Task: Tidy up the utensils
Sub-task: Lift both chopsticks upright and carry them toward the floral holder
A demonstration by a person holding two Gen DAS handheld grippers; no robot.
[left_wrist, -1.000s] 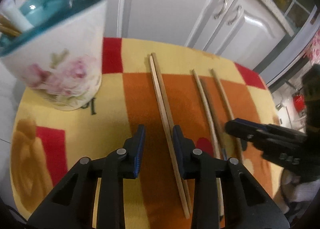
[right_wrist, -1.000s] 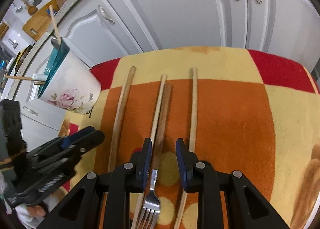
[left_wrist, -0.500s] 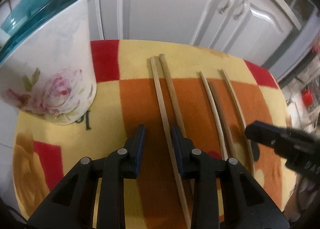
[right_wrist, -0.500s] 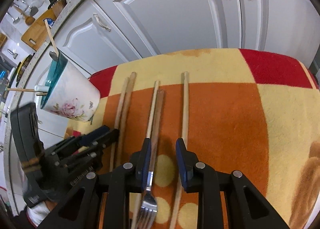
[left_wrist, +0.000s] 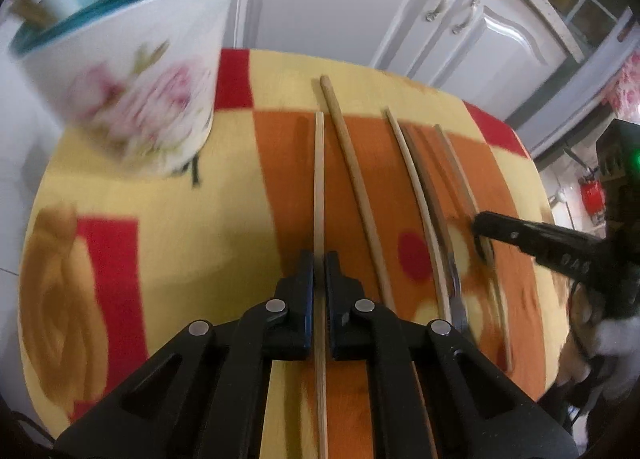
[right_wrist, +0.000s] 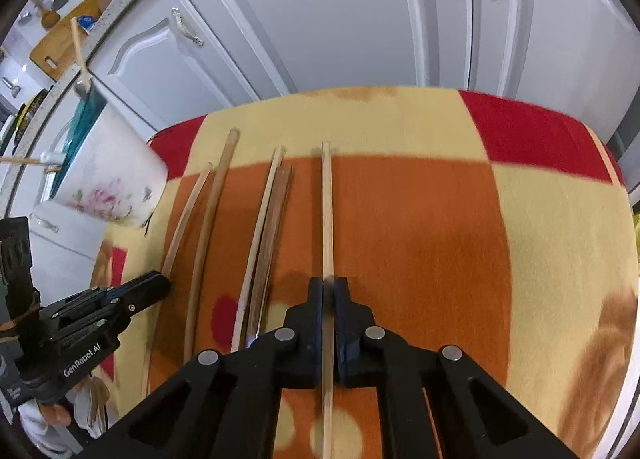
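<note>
Several wooden chopsticks and a fork lie lengthwise on a round table with a yellow, orange and red cloth [left_wrist: 160,203]. My left gripper [left_wrist: 319,259] is shut on the leftmost pale chopstick [left_wrist: 319,179]. My right gripper [right_wrist: 328,287] is shut on the rightmost pale chopstick [right_wrist: 327,211]. Between them lie a thicker wooden stick [left_wrist: 352,179], a pale chopstick [left_wrist: 412,179] and a dark-handled fork [left_wrist: 430,195]. A white floral utensil holder [left_wrist: 136,71] with a teal inside stands at the table's far left and holds some utensils.
White cabinet doors [right_wrist: 340,19] stand just behind the table. The right gripper [left_wrist: 540,243] shows in the left wrist view; the left gripper [right_wrist: 100,311] shows in the right wrist view. The table edge curves close on both sides.
Both grippers were open above the sticks. Each has moved over an outer chopstick and closed on it. The leftmost chopstick has shifted apart from the thicker stick.
</note>
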